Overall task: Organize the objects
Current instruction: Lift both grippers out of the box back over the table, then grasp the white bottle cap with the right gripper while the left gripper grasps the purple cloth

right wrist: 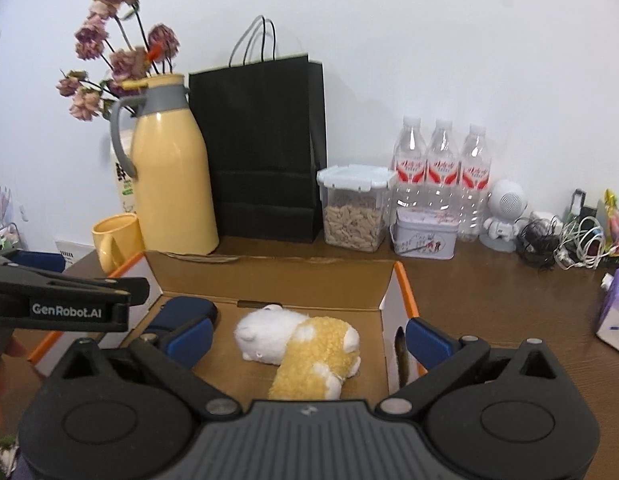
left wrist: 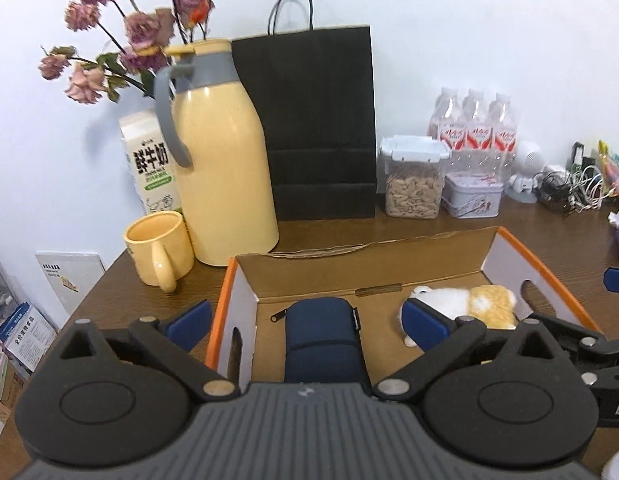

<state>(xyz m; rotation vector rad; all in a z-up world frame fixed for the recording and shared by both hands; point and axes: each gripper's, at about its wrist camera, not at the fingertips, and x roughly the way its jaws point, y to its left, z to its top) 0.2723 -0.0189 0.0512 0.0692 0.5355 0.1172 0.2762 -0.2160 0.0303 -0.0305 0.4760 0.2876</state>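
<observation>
An open cardboard box [left wrist: 509, 256] with orange edges sits on the brown table; it also shows in the right wrist view [right wrist: 389, 296]. Inside lie a navy zip pouch [left wrist: 321, 340] on the left and a white and yellow plush toy [left wrist: 469, 304] on the right. The pouch [right wrist: 185, 312] and the plush [right wrist: 305, 340] both show in the right wrist view. My left gripper [left wrist: 309, 328] is open, empty, above the pouch. My right gripper [right wrist: 309, 340] is open, empty, above the plush.
At the back stand a yellow thermos jug [left wrist: 217, 152], yellow mug [left wrist: 159, 248], milk carton [left wrist: 149, 160], dried flowers [left wrist: 121, 32], black paper bag [left wrist: 317, 120], snack jar [left wrist: 413, 180], small tin [left wrist: 473, 198], water bottles [right wrist: 441, 172], white toy robot [right wrist: 505, 216], tangled cables [right wrist: 565, 244].
</observation>
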